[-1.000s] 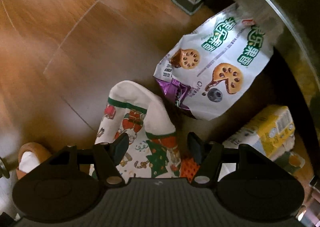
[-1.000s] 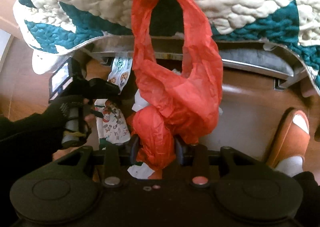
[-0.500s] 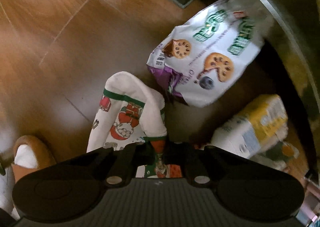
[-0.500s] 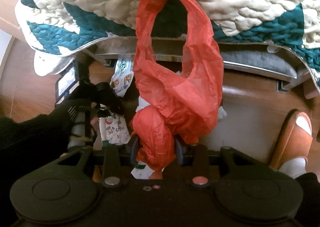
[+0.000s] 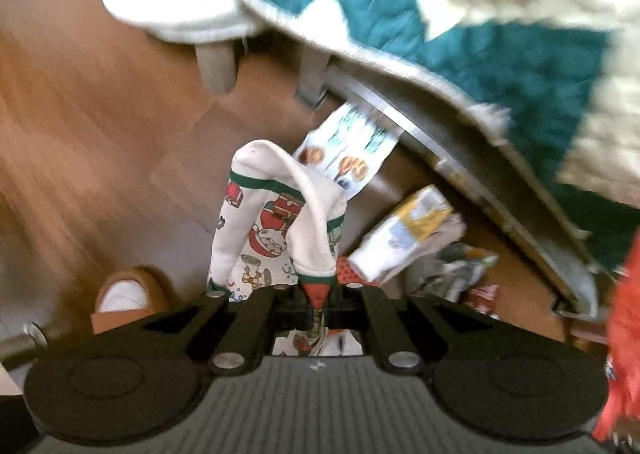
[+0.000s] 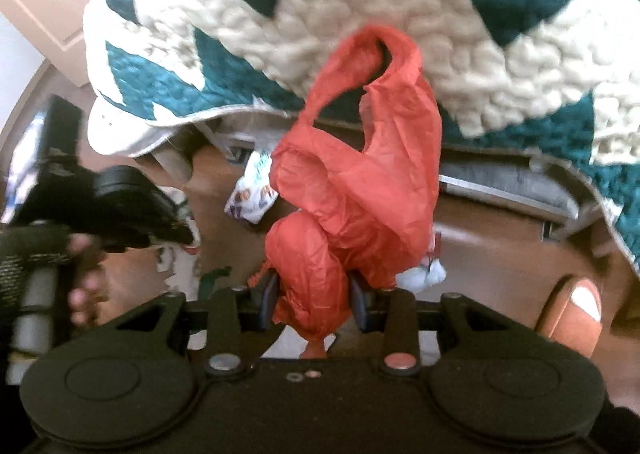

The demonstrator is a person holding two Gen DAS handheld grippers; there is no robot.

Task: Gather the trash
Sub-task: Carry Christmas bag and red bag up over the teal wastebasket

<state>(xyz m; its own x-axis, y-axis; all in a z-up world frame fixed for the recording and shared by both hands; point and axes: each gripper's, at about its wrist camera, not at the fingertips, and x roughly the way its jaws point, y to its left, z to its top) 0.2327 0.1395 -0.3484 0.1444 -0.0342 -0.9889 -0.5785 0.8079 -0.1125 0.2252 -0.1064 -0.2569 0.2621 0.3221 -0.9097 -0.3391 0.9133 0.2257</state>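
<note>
My left gripper (image 5: 316, 294) is shut on a white paper wrapper with Christmas prints (image 5: 276, 221) and holds it lifted off the wooden floor. My right gripper (image 6: 314, 294) is shut on a red plastic bag (image 6: 360, 173) that hangs upward in front of the camera. On the floor by the bed lie a white snack bag with lotus-root pictures (image 5: 348, 145), also in the right wrist view (image 6: 252, 193), a yellow and white carton (image 5: 408, 234), and crumpled scraps (image 5: 460, 274). The left gripper and the hand holding it show at the left of the right wrist view (image 6: 132, 209).
A bed with a teal and cream quilt (image 5: 500, 33) overhangs the trash, with a metal frame rail (image 5: 460, 169) and legs (image 5: 216, 65). Orange slippers stand nearby (image 5: 124, 294) (image 6: 572, 310). White crumpled paper (image 6: 420, 278) lies behind the red bag.
My left gripper closed on the Christmas wrapper and lifted it up and back from the floor. The right gripper kept its hold on the red bag, which swung slightly.
</note>
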